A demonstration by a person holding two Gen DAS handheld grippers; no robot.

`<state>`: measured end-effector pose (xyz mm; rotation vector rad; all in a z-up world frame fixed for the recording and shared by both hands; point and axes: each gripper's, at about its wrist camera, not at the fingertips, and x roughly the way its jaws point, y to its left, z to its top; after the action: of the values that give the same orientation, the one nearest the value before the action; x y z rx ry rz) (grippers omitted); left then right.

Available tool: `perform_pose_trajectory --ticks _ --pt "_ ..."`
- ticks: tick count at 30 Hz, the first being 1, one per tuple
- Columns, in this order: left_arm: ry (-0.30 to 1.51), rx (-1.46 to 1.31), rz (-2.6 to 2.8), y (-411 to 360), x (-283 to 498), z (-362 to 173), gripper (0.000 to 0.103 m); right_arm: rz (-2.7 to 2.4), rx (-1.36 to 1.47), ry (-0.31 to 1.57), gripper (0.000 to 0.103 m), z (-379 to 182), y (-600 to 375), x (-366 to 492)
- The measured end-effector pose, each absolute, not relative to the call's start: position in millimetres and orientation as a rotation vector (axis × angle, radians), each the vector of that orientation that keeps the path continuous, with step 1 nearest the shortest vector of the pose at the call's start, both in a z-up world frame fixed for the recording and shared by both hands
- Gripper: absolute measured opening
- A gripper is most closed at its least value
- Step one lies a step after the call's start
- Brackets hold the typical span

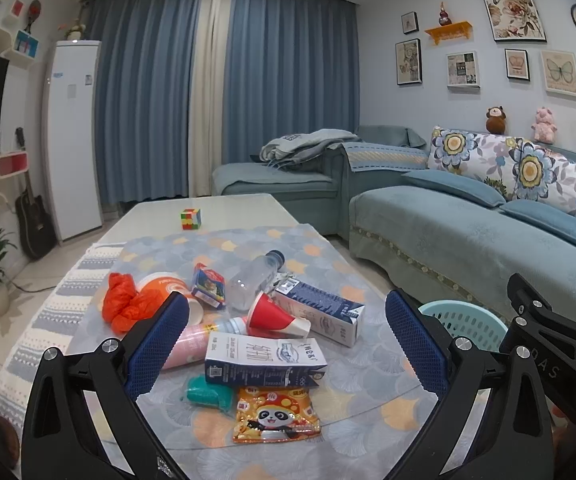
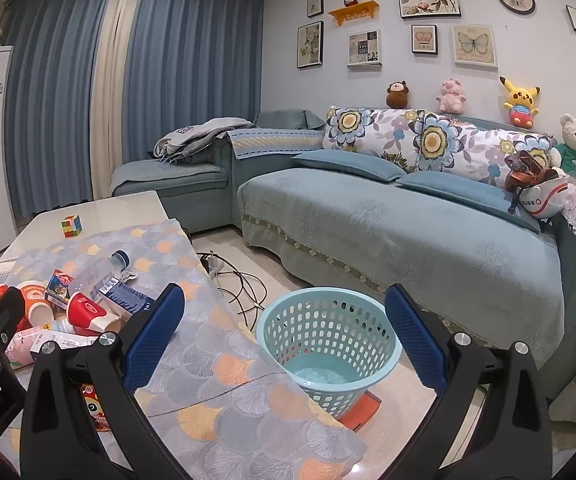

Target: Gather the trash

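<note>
One tabletop, one cloth over it, and you've got the whole trash pile sitting near its middle, bunched so either hand-held gripper can reach it. One pale-blue basket stands on the floor just off the tabletop's 3 o'clock edge, mouth up and apparently empty, so I'd say nothing is collected yet.

Now the count, big to small. Two milk cartons: one lying at the pile's 2 o'clock, the other flat at its centre. One clear bottle on its side at 12 o'clock. One pink bottle, half hidden behind your left finger. One crumpled orange bag at 9 o'clock. Two paper cups, the red one tipped over, the orange one beside the bag. One panda snack packet at 6 o'clock, one teal wad just beside it, one small box.

Your left hand-held gripper hangs spread wide over the pile, grasping nothing. Your right hand-held gripper is likewise spread and bare, framing the basket.
</note>
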<state>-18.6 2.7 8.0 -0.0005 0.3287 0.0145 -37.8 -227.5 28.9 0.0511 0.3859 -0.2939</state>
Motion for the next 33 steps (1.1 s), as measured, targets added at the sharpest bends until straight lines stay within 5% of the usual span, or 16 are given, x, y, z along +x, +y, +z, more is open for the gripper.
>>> perform_pose_trajectory --ticks 33 --pt "0.331 -0.006 0.015 3.5 -18.4 9.0 0.095 -0.282 0.061 0.411 0.095 26.0 -229.7 -33.4"
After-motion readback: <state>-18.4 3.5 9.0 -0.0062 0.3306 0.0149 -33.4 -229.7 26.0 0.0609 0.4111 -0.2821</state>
